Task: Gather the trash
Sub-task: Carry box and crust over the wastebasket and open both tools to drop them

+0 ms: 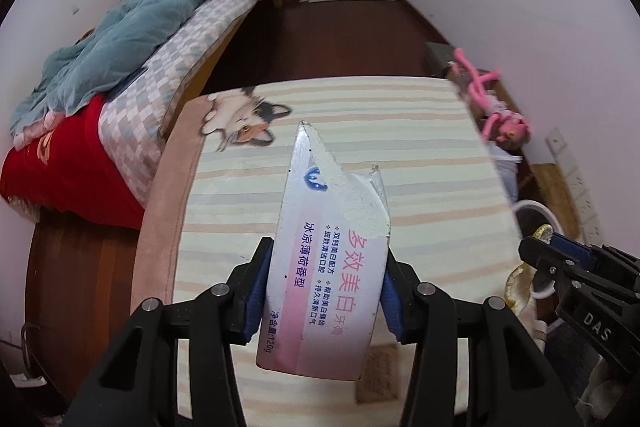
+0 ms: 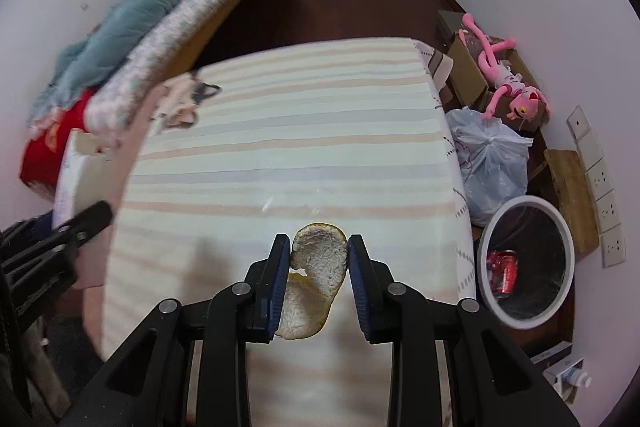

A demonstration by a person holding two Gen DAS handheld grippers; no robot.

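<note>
We grip a torn white-and-pink cardboard toothpaste box (image 1: 332, 267) in our left gripper (image 1: 325, 287). Our right gripper (image 2: 319, 279) clasps a curled yellow citrus peel (image 2: 316, 275); the round white-rimmed trash bin (image 2: 562, 227) sits at three o'clock.

- A torn toothpaste box (image 1: 324, 267), white fading to pink with red and blue Chinese print, is held clamped upright above the striped tabletop, its ripped top edge jagged.
- A curled piece of citrus peel (image 2: 316, 279) (pale pith outward, yellow rim) is pinched above the table.
- A white-rimmed trash bin (image 2: 526, 263), lined in black, is seen on the floor holding a red can (image 2: 502, 271).
</note>
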